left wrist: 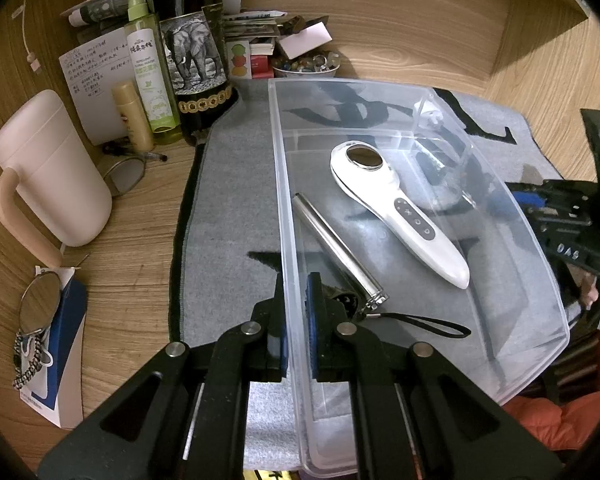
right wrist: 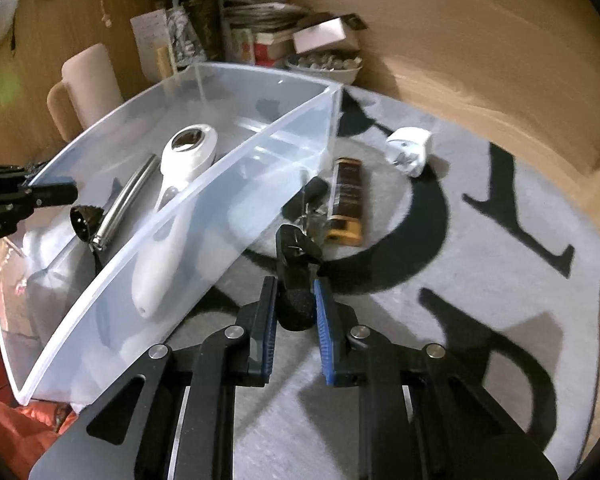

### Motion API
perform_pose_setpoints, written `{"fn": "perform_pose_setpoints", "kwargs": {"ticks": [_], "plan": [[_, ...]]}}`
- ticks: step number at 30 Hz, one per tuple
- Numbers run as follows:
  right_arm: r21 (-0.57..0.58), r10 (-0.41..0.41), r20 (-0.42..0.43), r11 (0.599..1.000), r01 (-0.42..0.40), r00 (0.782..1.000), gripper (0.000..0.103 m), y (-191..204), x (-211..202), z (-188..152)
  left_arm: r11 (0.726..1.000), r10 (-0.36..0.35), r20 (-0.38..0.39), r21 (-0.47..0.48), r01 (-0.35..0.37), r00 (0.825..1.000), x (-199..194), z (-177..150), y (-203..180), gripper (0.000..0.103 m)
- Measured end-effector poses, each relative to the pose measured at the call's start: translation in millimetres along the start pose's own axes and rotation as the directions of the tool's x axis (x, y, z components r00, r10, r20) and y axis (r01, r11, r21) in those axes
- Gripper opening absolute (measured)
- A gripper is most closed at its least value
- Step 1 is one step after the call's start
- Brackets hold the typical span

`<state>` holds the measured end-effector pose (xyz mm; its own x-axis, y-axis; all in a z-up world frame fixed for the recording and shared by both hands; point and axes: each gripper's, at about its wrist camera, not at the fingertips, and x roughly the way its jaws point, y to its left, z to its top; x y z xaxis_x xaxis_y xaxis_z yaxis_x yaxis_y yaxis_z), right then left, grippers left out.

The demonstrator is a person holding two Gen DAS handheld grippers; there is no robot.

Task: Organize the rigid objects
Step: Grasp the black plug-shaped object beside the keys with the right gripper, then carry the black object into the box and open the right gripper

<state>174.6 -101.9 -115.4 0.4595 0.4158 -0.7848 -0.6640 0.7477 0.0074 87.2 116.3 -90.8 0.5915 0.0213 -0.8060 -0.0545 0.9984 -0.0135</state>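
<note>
Clear plastic bin (left wrist: 420, 92) sits on grey mat (left wrist: 228, 200) with black lettering, over wooden desk (left wrist: 132, 240). Left gripper (left wrist: 296, 320) pinches the bin's near wall, pads pressed on it. Inside: white handheld device (left wrist: 396, 208), metal tube (left wrist: 336, 248) with black strap, small dark round part, partly hidden. Right gripper (right wrist: 296, 304) outside the bin, jaws nearly together around a black clip-like object (right wrist: 296, 264); contact blurred. Beyond it: brown-black lighter (right wrist: 346, 200), white plug (right wrist: 410, 150), open mat to the right. Bottles, mug, clutter crowd the bin's far-left edge.
</note>
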Motion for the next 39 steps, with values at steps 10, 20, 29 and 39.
{"fn": "perform_pose_setpoints", "kwargs": {"ticks": [10, 20, 29, 39], "plan": [[0.033, -0.075, 0.106, 0.997, 0.072, 0.992, 0.016, -18.1, -42.0, 16.0, 1.0, 0.0, 0.002, 0.0, 0.0, 1.0, -0.6, 0.5, -1.6, 0.007], [-0.009, -0.063, 0.236, 0.998, 0.067, 0.97, 0.016, -1.9, -73.7, 45.0, 1.0, 0.0, 0.002, -0.001, 0.0, 1.0, -0.6, 0.4, -1.7, 0.007], [-0.104, 0.026, 0.258, 0.995, 0.001, 0.966, 0.016, 35.7, -66.9, 69.2, 1.0, 0.0, 0.002, 0.0, 0.0, 1.0, -0.7, 0.1, -1.5, 0.007], [-0.176, 0.121, 0.156, 0.98, -0.093, 0.98, 0.016, 70.5, -25.0, 81.8, 1.0, -0.001, 0.003, -0.002, 0.001, 1.0, -0.8, 0.5, -2.1, 0.007]]}}
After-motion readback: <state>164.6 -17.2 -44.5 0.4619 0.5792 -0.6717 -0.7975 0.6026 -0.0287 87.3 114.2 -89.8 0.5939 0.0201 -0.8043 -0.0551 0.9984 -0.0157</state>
